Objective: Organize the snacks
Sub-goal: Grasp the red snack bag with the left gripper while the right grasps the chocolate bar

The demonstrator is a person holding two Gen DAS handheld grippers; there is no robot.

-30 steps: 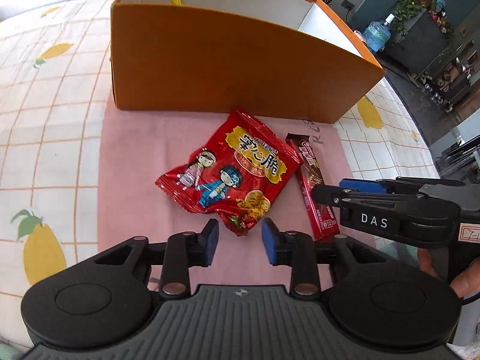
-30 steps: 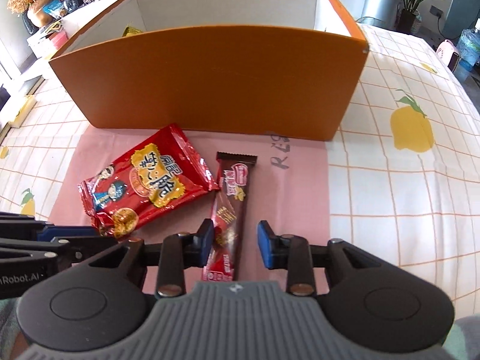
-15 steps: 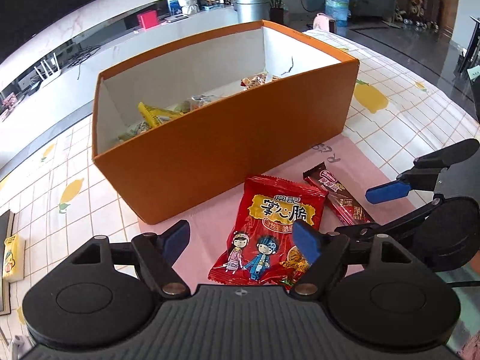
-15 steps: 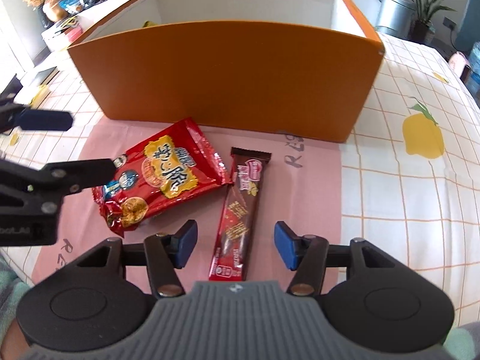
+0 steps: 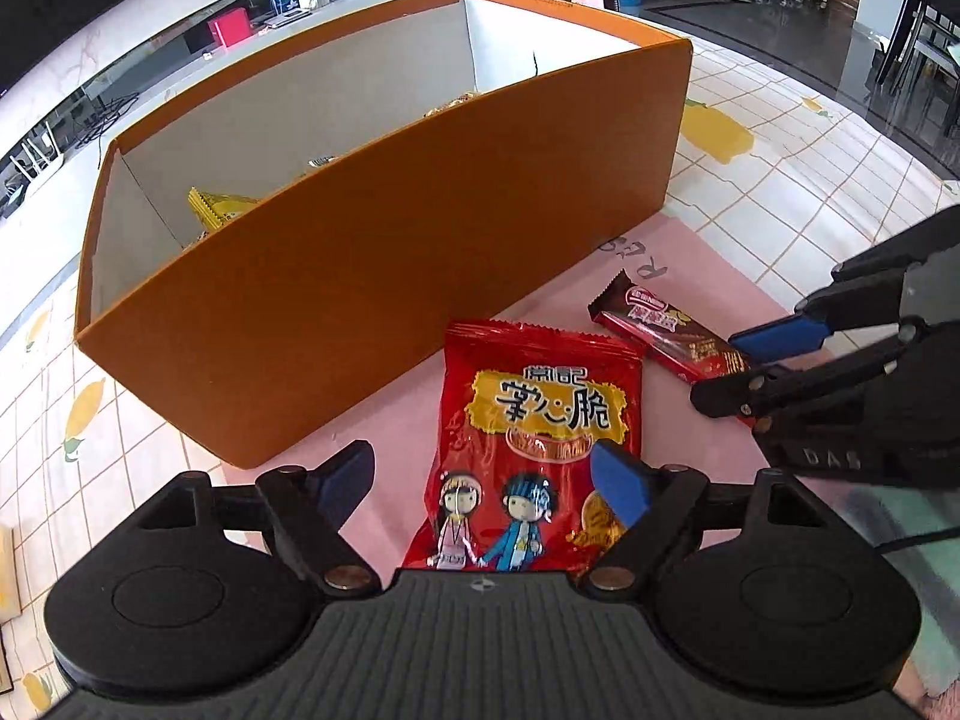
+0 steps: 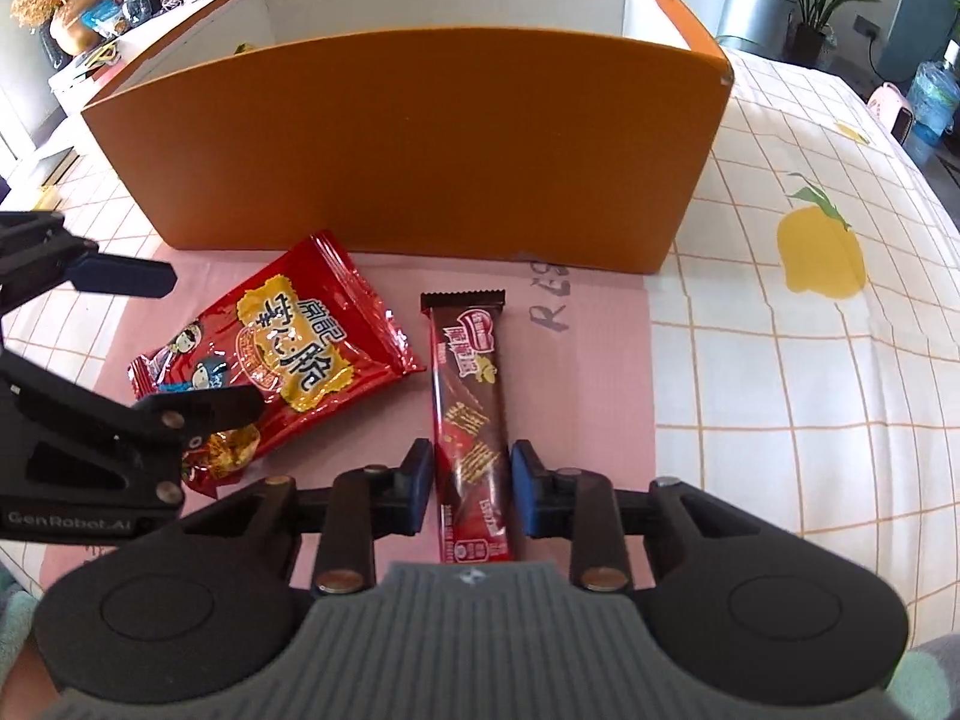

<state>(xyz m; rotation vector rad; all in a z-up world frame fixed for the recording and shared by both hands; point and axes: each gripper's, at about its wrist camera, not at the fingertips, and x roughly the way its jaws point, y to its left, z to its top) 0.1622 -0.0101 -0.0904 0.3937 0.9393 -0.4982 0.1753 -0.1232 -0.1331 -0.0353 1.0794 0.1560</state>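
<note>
Lying flat on the pink mat (image 6: 606, 360), the brown-and-red chocolate bar (image 6: 471, 414) had its near end cut off under the right claw (image 6: 471, 483), whose blue pads flanked the wrapper with slim gaps, not clenched. Its long axis ran from 6 to 12 o'clock toward the orange box (image 6: 420, 138). The left claw (image 5: 483, 477) was spread wide over the red snack bag (image 5: 540, 444), hiding its bottom edge. The box's contents were mostly hidden; only a yellow packet (image 5: 219, 207) showed.
</note>
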